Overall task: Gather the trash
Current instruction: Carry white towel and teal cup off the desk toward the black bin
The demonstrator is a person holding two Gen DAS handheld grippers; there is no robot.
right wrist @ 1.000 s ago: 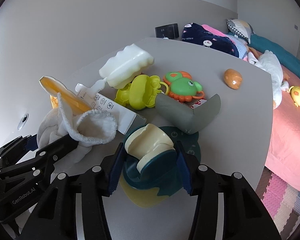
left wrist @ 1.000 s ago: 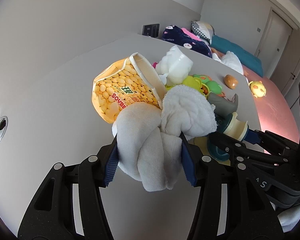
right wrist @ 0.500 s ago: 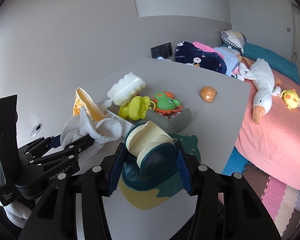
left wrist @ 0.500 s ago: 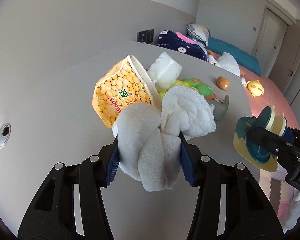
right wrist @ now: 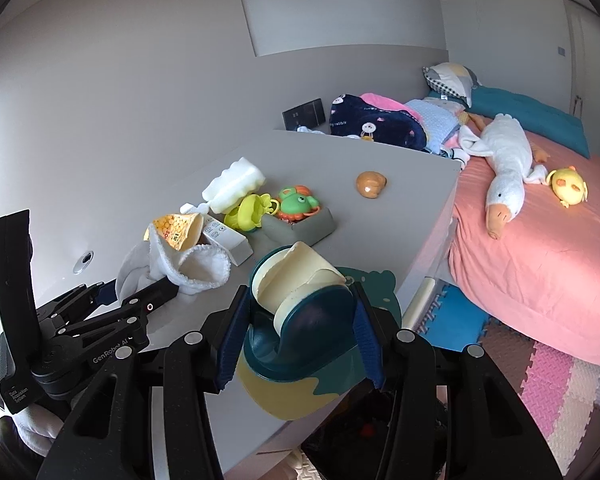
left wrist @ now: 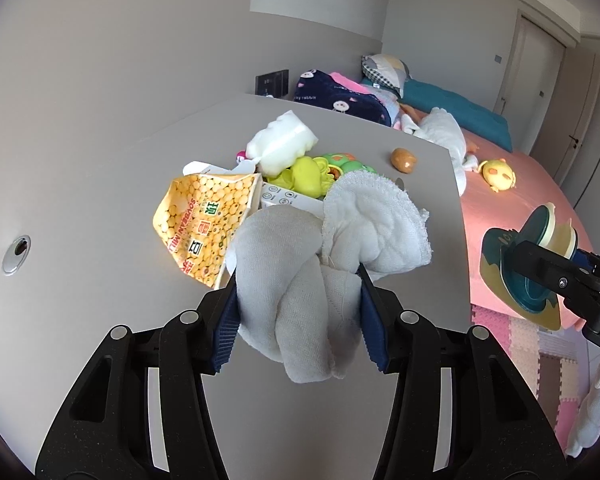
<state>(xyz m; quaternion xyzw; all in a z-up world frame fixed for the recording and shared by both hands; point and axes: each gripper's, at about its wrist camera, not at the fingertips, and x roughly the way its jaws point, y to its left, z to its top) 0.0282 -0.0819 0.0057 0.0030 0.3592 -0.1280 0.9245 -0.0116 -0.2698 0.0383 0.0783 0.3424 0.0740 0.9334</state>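
My left gripper (left wrist: 298, 320) is shut on a bunched white cloth (left wrist: 320, 264) and holds it above the grey table (left wrist: 120, 280). It also shows in the right wrist view (right wrist: 140, 296) with the cloth (right wrist: 192, 268). My right gripper (right wrist: 296, 336) is shut on a dark teal and cream suction bowl (right wrist: 300, 304), lifted off the table near its front right edge. The bowl shows at the right in the left wrist view (left wrist: 528, 264). A yellow soybean snack bag (left wrist: 204, 220) lies on the table just beyond the cloth.
A white bottle (right wrist: 236, 186), yellow and green toys (right wrist: 276, 206), a grey tray (right wrist: 300, 228), a white box (right wrist: 224, 240) and a brown ball (right wrist: 371, 184) lie on the table. A pink bed (right wrist: 540, 248) with a goose plush (right wrist: 500, 168) stands right. Foam mats (right wrist: 548, 384) cover the floor.
Both grippers rose and drew back from the table with their loads. The right gripper carried the bowl off to the right, past the table edge. The clutter now looks smaller and farther.
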